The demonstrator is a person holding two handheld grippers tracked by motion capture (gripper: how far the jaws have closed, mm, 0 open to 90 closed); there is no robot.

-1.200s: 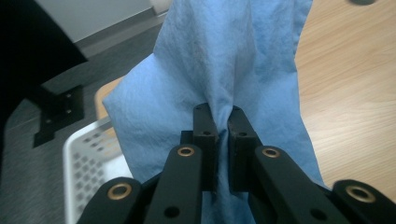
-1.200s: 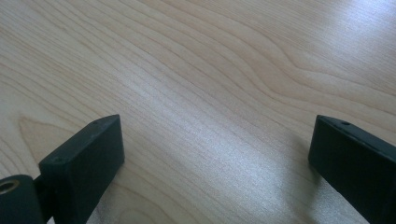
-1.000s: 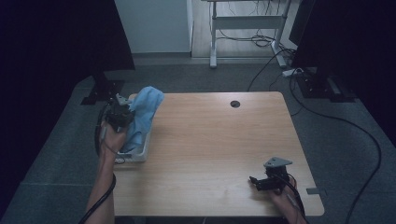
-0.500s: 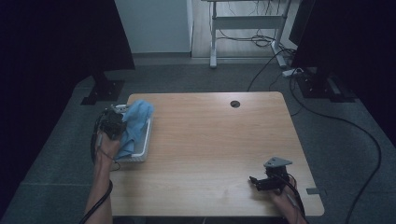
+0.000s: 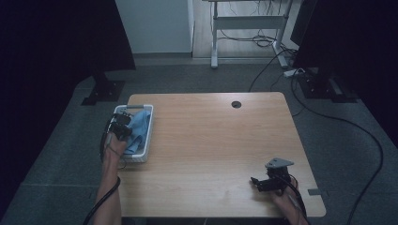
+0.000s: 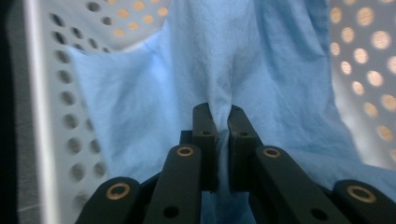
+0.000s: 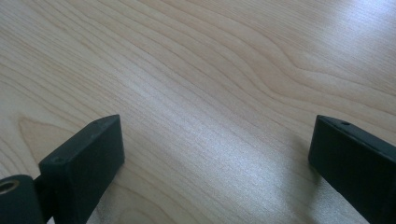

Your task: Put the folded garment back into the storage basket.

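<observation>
A light wooden rectangular table (image 5: 211, 150) carries a white perforated plastic basket (image 5: 147, 136) at its left edge, centre-left of the frame.

The place looks like a lab or a test room in an office building. A plain wooden desk (image 5: 220, 154) with a round cable hole (image 5: 236, 104) stands on grey carpet floor (image 5: 342, 150). Black curtains (image 5: 47, 56) hang on the left and on the right side and make the corners dark. Behind the desk there is a white wall panel (image 5: 155, 26) and the metal frame of another desk (image 5: 244, 28). Black cables (image 5: 356, 131) run over the floor to a power strip (image 5: 294, 72).
</observation>
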